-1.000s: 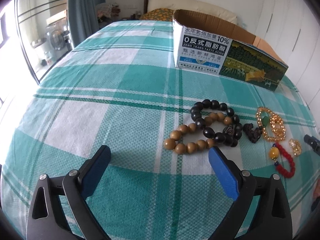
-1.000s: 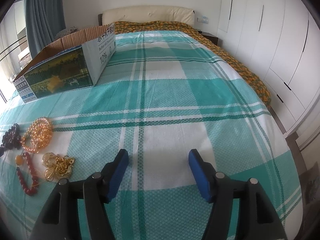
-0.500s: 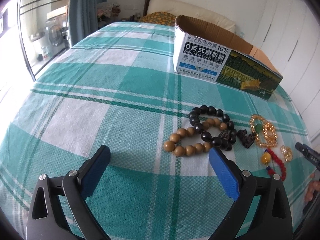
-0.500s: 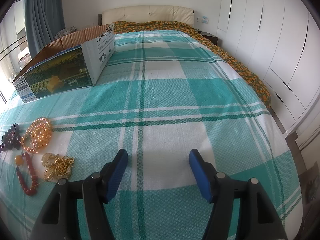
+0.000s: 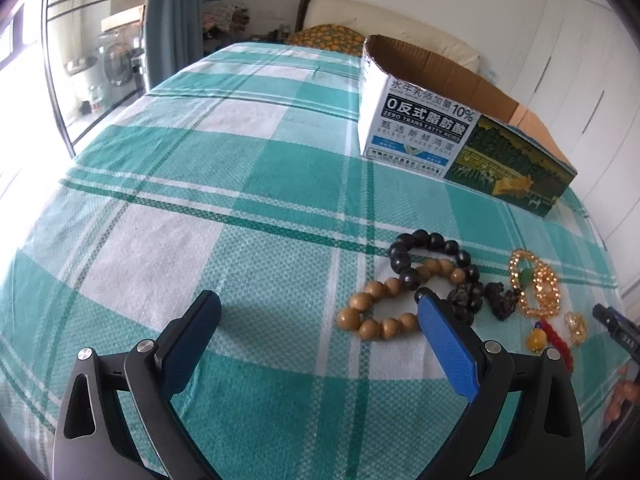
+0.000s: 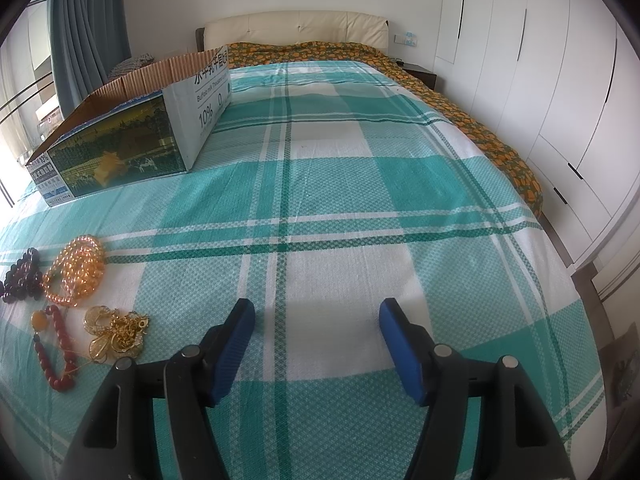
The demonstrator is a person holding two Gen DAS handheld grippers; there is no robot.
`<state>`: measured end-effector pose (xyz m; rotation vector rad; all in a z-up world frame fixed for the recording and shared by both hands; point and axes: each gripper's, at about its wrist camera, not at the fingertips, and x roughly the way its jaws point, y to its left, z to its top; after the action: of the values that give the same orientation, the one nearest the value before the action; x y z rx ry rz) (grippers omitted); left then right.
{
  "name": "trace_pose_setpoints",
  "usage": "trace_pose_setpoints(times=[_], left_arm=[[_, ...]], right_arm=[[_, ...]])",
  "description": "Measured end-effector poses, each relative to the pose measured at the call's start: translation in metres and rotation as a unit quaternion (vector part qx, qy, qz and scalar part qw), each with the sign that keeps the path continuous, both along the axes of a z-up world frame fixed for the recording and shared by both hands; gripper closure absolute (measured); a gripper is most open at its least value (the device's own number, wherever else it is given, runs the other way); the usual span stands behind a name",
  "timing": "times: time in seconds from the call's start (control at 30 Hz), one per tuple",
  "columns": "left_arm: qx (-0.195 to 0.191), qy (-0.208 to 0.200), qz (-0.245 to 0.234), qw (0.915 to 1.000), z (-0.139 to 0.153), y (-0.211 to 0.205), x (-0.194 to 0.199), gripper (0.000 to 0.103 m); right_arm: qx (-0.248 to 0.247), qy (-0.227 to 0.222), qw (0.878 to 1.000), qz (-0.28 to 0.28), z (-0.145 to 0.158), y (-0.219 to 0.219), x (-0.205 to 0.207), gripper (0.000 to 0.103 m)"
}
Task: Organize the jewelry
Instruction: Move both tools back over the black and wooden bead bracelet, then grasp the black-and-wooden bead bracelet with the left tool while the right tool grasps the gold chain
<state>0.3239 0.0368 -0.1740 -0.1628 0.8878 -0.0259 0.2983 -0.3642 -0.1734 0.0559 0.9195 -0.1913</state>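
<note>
Both tools apart over the bed, jewelry loose on the plaid sheet.
Left tool [image 5: 316, 312] & right tool [image 6: 316, 320]: blue pads wide, nothing btwn. Tan wooden bead bracelet [image 5: 376, 312] overlaps black bead bracelet [image 5: 436, 260]; amber bead bracelet [image 5: 536, 284], red bead strand [image 6: 56, 352], gold chain pile [image 6: 116, 332] near. Open cardboard box [image 5: 424, 136] stands farther back.

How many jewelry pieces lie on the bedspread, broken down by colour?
Tan wooden bead bracelet: 1
Black bead bracelet: 1
Dark carved charm: 1
Amber bead bracelet: 1
Red bead bracelet: 1
Gold chain cluster: 1
Total: 6, all loose on the bedspread; none seen in the box.
</note>
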Motion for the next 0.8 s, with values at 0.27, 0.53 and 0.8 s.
trace_pose_setpoints(times=[0.27, 0.53, 0.8], left_arm=[[0.083, 0.034, -0.038, 0.9953, -0.007, -0.027, -0.002, 0.001], [0.075, 0.042, -0.082, 0.9929, -0.006, -0.027, -0.067, 0.001], [0.081, 0.036, -0.101, 0.991, -0.004, -0.041, -0.072, 0.001]], right_arm=[[0.015, -0.006, 1.0, -0.002, 0.0, -0.004, -0.001, 0.037], [0.025, -0.01, 1.0, -0.003, 0.001, -0.005, -0.002, 0.037], [0.017, -0.007, 1.0, -0.003, 0.001, -0.004, -0.002, 0.037]])
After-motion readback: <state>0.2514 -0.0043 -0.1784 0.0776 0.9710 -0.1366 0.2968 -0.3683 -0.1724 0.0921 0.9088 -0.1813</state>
